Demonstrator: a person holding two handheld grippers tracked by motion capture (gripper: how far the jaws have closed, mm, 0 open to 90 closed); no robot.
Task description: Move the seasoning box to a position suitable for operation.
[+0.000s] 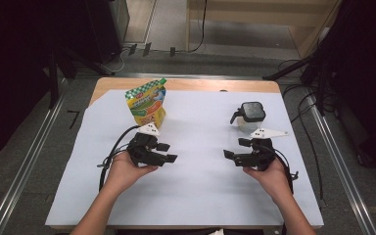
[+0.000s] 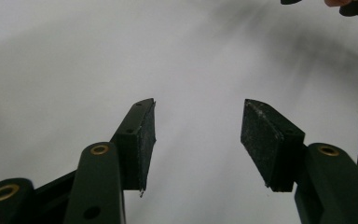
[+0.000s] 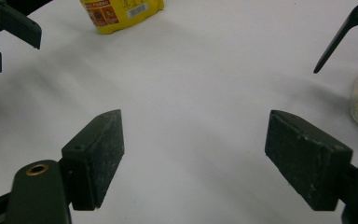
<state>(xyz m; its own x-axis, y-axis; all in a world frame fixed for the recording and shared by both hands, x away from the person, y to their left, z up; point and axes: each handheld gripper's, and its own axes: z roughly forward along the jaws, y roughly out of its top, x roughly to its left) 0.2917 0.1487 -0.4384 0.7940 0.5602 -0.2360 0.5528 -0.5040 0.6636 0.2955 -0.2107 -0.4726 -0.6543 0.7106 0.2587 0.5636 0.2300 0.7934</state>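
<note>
as the person's forearms come in over the near edge of the bench [image 1: 78, 196], each hand holds a two-jaw tool low above the white sheet that covers it. the left gripper [image 1: 168, 152] sits near the middle of the bench's left half, pointing toward the centre. its jaws stand apart with nothing between them; in the left gripper view the left gripper [image 2: 198, 135] looks at bare white sheet through the gap. the right gripper [image 1: 234, 148] mirrors it on the right half, also turned inward. its jaws are spread wide and empty too, and the right gripper [image 3: 193, 154] frames plain sheet. both tools seem held ready, facing each other, probably before reaching for something.

just beyond the left hand, toward the far left corner, a yellow and green pouch [image 1: 148, 104] stands upright; its lower part shows in the right gripper view as well [image 3: 121, 14]. just beyond the right hand, toward the far right corner, stands a clear jar [image 1: 249, 117] with a dark lid and a black handle [image 3: 342, 35]. each thing stands close behind one hand, likely so that either can be taken without crossing over.
</note>
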